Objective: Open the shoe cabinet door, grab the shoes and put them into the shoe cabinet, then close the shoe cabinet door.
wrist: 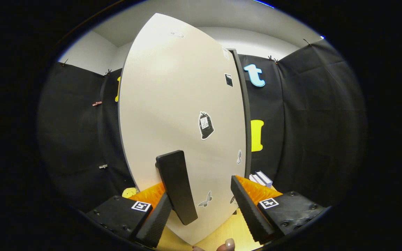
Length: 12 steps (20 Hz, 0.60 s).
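Shoe cabinet door (180, 104) close ahead, its dark handle (176, 184) between the fingers.

The hand-held gripper (201, 204) stands wide apart around the handle; the left finger is near it, contact unclear. Small stickers (206, 125) dot the door. A fingertip (227, 245) shows below, over the wooden worktop (229, 226).

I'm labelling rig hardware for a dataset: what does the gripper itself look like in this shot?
The gripper has two wedge-shaped fingers with ribbed pads. Each sits on a dark block body with visible screws and a small square black-and-white marker tag on top. The fingers stand open.
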{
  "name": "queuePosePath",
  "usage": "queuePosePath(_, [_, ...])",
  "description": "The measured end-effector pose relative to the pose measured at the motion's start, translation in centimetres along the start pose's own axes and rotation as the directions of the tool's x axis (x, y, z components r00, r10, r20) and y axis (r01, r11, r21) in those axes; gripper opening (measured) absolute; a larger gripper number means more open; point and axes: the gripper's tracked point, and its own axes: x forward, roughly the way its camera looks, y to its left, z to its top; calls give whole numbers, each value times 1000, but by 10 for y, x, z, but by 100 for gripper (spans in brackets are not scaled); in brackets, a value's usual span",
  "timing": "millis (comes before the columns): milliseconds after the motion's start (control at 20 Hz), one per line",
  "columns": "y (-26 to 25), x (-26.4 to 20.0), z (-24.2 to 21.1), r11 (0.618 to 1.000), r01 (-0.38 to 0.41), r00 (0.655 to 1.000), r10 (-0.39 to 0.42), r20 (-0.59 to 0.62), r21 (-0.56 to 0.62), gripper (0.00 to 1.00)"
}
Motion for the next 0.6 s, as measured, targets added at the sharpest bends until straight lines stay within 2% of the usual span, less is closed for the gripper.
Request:
queuePosePath(250, [27, 16, -2, 1000, -4, 1000, 4, -4, 17, 96])
queuePosePath(400, [51, 21, -3, 998, -67, 998, 67, -4, 10, 96])
queuePosePath(600, [69, 32, -6, 995, -90, 996, 89, -14, -31, 99])
